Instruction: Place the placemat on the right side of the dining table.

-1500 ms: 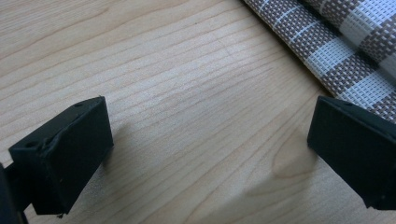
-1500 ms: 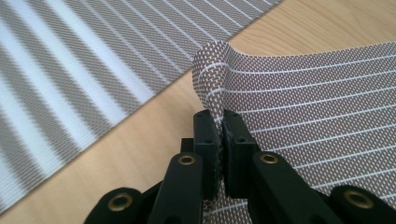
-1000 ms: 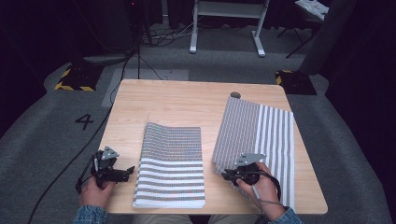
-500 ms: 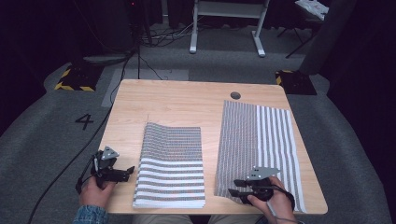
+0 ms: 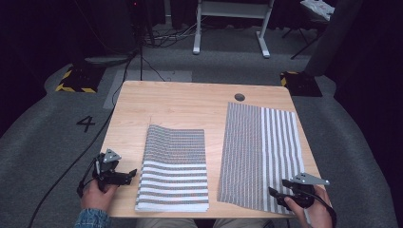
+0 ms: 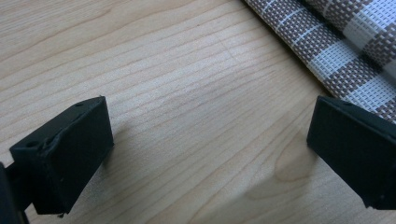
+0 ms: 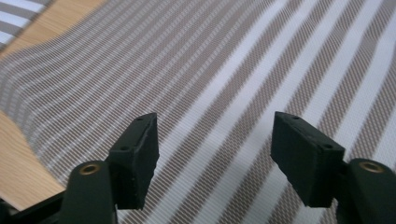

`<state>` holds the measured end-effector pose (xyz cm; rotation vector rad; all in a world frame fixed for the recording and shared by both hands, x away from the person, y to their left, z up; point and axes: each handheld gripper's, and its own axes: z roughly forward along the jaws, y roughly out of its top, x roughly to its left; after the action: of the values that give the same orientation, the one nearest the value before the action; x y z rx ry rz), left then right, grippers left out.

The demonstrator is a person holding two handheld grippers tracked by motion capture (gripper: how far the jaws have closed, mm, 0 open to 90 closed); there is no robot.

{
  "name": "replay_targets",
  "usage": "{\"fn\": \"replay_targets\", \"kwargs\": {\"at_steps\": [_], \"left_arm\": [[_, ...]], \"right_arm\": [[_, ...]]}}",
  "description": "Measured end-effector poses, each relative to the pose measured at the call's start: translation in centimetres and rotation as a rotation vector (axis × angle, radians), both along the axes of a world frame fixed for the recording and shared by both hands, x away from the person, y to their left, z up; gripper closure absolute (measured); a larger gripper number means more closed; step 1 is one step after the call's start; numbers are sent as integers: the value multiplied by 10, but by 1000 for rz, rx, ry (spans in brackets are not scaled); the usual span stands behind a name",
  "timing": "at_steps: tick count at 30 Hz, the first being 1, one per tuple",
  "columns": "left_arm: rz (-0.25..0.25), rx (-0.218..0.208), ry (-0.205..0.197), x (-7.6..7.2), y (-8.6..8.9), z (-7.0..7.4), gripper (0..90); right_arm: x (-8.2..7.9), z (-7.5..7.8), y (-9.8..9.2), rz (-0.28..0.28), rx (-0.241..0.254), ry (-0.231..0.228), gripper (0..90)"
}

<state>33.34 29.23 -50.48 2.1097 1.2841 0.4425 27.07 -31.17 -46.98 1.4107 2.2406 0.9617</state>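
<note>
Two brown-and-white striped woven mats lie on the wooden table (image 5: 180, 104). The left mat (image 5: 173, 168) is folded, with its far edge curling up. The right mat (image 5: 261, 152) lies spread flat. My left gripper (image 5: 130, 174) rests at the table's near left and points at the folded mat; in the left gripper view it (image 6: 210, 149) is open over bare wood, with the mat's edge (image 6: 345, 42) at the upper right. My right gripper (image 5: 275, 194) sits at the right mat's near edge. Its jaws (image 7: 215, 158) have just been opening and stand open above the stripes (image 7: 210, 70), holding nothing.
A round cable hole (image 5: 239, 97) sits in the table's far right part. Black cables (image 5: 95, 142) run over the grey floor at the left, where a "4" (image 5: 85, 123) is marked. A white frame (image 5: 233, 28) stands behind the table.
The right gripper let go of the right mat, which now lies flat. It moved right and toward the near edge as its jaws opened. The left gripper stayed put.
</note>
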Motion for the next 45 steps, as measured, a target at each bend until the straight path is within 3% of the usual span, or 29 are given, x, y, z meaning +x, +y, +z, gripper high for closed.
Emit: {"fn": "replay_targets", "kwargs": {"at_steps": [7,13,14,17,26,37,45], "left_arm": [[0,0,0,0,0,0,5],[0,0,0,0,0,0,5],[0,0,0,0,0,0,5],[0,0,0,0,0,0,5],[1,0,0,0,0,0,5],[-4,2,1,0,0,0,4],[-5,7,3,0,0,0,4]], "right_arm": [[-1,-17,-12,-59,-47,50,279],[0,-19,-18,-88,-54,30,285],[2,-21,-18,-72,-89,11,284],[4,-21,-19,-78,-92,7,285],[24,-22,-26,-89,-89,-2,287],[54,-19,-37,-84,-90,25,287],[74,-20,-50,-69,-87,6,286]]}}
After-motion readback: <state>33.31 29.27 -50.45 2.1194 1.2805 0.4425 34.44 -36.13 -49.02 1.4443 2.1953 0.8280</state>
